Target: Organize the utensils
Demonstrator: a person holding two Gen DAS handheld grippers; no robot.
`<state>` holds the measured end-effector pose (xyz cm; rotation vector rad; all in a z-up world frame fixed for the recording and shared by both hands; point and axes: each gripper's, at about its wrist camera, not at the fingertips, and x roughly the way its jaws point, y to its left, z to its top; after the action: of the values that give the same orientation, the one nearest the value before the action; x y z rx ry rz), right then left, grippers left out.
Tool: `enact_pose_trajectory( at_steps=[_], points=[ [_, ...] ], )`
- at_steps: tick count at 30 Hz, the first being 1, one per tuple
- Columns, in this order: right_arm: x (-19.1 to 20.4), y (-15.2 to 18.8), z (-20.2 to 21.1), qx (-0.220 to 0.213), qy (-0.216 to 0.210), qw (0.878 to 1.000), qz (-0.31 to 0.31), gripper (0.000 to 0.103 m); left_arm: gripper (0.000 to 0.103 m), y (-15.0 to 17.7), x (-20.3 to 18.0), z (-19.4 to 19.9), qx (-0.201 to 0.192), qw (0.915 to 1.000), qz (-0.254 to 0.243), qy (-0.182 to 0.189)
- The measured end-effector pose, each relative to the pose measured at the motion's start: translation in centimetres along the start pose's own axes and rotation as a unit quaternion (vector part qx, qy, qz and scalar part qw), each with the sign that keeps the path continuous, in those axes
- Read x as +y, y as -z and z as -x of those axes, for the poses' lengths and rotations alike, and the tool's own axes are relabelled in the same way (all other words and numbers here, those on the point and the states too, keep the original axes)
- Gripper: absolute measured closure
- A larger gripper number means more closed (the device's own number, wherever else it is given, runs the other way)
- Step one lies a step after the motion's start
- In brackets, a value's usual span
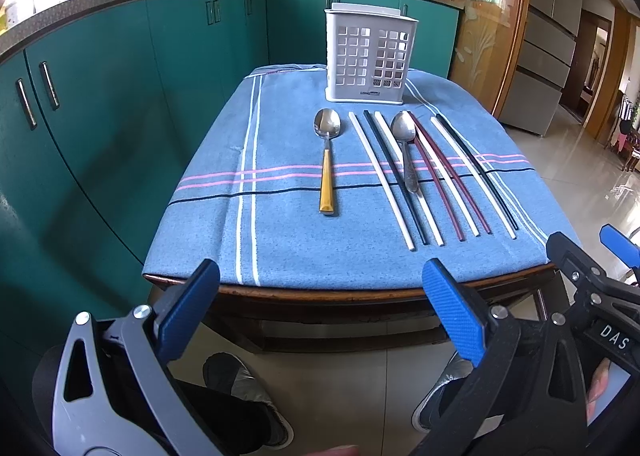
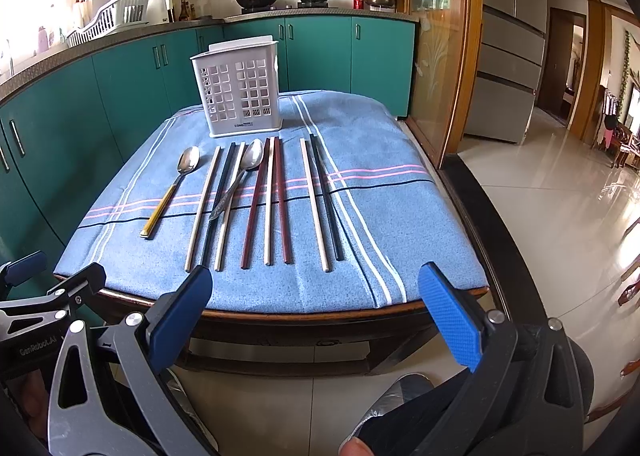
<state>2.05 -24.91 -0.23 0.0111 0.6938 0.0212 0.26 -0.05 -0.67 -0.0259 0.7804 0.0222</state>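
Nothing is sorted yet: spoons (image 1: 329,154) and chopsticks (image 1: 436,172) lie in a row on the surface (image 1: 280,256), before the empty caddy (image 1: 370,56). Left claw (image 1: 320,312) and right claw (image 2: 316,308) hover released, short of the edge. Next comes reaching in for one utensil.
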Motion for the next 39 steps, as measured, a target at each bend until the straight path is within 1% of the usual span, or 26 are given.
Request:
enact_pose_trajectory(
  at_steps=[28, 33, 35, 37, 39],
  points=[
    [-0.1, 0.1, 0.5, -0.003, -0.006, 1.000, 0.002, 0.003, 0.003, 0.0, -0.5, 0.1, 0.000, 1.0000, -0.005, 0.006],
    [-0.1, 0.0, 0.6, -0.007, -0.007, 1.000, 0.001, 0.003, 0.003, 0.1, -0.6, 0.2, 0.004, 0.9998, -0.012, 0.015],
    [-0.3, -0.2, 1.2, -0.019, -0.018, 1.000, -0.003, 0.003, 0.003, 0.0, -0.6, 0.5, 0.003, 0.9997, -0.019, 0.016],
    [-0.6, -0.4, 2.7, -0.055, -0.025, 0.998, -0.010, 0.003, 0.003, -0.2, -0.7, 1.3, -0.006, 0.9995, -0.027, 0.018],
    [-1.0, -0.7, 5.0, -0.119, -0.025, 0.992, -0.013, 0.003, 0.003, -0.5, -0.6, 2.3, -0.014, 0.9991, -0.032, 0.023]
  ],
)
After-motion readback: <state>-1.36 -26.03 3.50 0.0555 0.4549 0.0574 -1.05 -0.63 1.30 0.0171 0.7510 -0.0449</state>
